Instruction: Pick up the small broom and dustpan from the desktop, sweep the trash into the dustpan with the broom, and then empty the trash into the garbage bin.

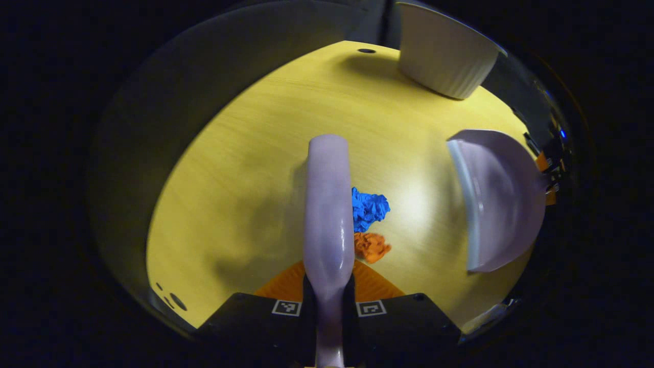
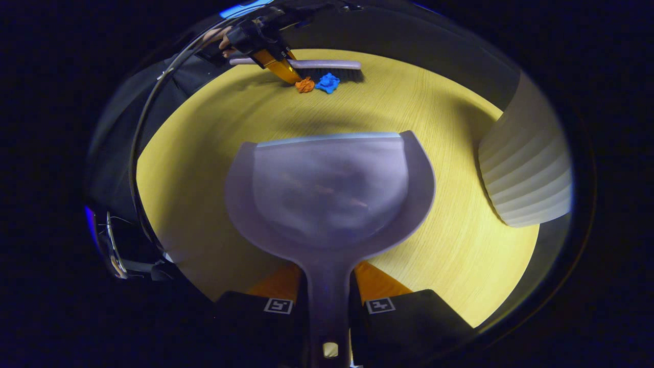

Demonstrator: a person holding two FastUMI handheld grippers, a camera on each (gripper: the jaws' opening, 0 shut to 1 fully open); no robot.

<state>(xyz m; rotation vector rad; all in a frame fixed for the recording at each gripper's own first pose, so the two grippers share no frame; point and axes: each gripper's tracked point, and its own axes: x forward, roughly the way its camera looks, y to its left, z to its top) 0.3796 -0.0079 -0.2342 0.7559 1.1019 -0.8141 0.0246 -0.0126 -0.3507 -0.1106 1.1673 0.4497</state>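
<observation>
We find the left gripper (image 1: 327, 286) clamped on the broom (image 1: 327, 204), both fingers pressed against the sides of its pale lilac handle, which runs away from the camera over the yellow wooden desktop (image 1: 245, 168). In the right gripper view we see that gripper (image 2: 286, 69) at the far side of the desktop, the broom (image 2: 311, 64) lying level with its dark bristles down at the surface.

The trash consists of two crumpled pieces. In the left gripper view the blue piece (image 1: 369, 208) lies just right of the broom handle, and the orange piece (image 1: 372, 246) lies just nearer than it, the two close together or touching; we cannot tell which. In the right gripper view the orange piece (image 2: 305, 85) and blue piece (image 2: 327, 82) sit side by side directly in front of the bristles.

The right gripper (image 2: 329, 301) is closed on the dustpan (image 2: 329, 194), both fingers against its narrow handle. The pan is lilac, its straight front lip pointing toward the trash, with open desktop (image 2: 204, 153) between lip and trash. We cannot tell whether the lip touches the surface. In the left gripper view the dustpan (image 1: 498, 204) stands at the right, well apart from the trash.

The garbage bin (image 1: 444, 51), white with ribbed walls, stands at the far right of the desktop in the left gripper view; in the right gripper view it (image 2: 526, 174) stands right of the dustpan.
</observation>
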